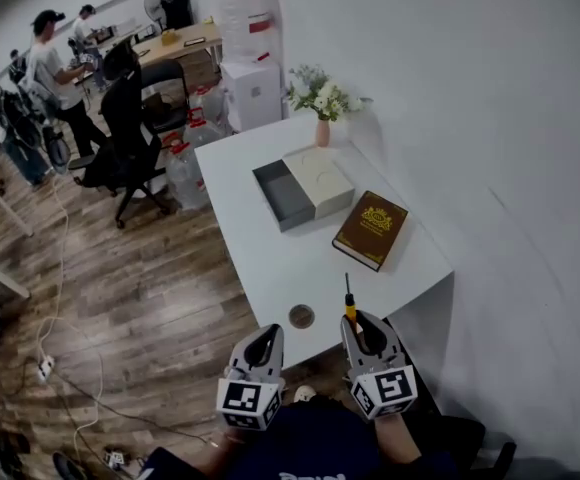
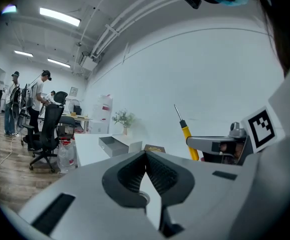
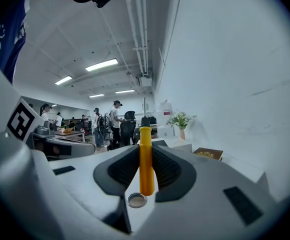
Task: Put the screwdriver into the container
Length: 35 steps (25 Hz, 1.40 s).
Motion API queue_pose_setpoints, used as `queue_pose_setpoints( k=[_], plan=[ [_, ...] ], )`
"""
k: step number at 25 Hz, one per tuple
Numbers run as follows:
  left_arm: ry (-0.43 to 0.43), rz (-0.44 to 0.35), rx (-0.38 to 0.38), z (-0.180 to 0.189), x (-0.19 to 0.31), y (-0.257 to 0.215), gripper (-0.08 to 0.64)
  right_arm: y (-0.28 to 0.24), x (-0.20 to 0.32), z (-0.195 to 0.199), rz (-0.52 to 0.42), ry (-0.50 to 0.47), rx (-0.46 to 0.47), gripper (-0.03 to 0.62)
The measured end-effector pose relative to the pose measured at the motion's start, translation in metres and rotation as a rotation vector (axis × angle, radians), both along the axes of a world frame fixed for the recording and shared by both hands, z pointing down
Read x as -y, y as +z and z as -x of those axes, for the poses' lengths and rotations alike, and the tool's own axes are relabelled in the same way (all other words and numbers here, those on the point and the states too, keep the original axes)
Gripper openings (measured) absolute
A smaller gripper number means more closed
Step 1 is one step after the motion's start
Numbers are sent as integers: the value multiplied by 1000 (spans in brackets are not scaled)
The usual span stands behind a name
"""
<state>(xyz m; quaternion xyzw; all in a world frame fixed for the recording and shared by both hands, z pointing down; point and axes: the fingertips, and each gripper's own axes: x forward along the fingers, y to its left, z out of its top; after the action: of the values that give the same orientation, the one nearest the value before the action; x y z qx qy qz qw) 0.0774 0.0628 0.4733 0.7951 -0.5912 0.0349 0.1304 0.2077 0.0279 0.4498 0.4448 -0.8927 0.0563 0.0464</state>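
Right claw is clamped on the yellow screwdriver handle, while left claw sits pressed together, empty.

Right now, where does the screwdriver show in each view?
Head view: screwdriver low centre, held in the right gripper.
Left gripper view: screwdriver right of centre, tip up.
Right gripper view: screwdriver dead centre, clamped between the jaws.
Shared landmark: the brown book.
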Motion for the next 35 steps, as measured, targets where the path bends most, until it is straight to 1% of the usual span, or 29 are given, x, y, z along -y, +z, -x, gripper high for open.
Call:
queue_pose_setpoints(
  k=[2,8,10,13,17,20,27,32,35],
  plan=[
    [-8,2,18,-1,11,1,17,2,12,-2,9,-5,-1,95],
    [-51,11,5,10,35,5,17,6,36,3,24,-34,-2,95],
    [-56,8,16,16,44,4,17,8,43,7,31,-36,-3,95],
    [-49,5,42,26,60,3,17,9,56,13,40,-31,-9,95],
    [-33,-8,17,35,84,-5,17,7,77,21,56,2,-3,95],
    [-19,-12,-5,43,97,-7,17,5,90,33,51,9,-19,95],
    [1,-12,-14,69,123,-4,17,0,117,60,31,14,-59,97],
    [19,-22,-17,82,138,-7,17,5,141,73,63,30,-103,97],
    [26,-14,-16,93,144,-4,17,6,155,81,79,41,-121,97]
  ],
)
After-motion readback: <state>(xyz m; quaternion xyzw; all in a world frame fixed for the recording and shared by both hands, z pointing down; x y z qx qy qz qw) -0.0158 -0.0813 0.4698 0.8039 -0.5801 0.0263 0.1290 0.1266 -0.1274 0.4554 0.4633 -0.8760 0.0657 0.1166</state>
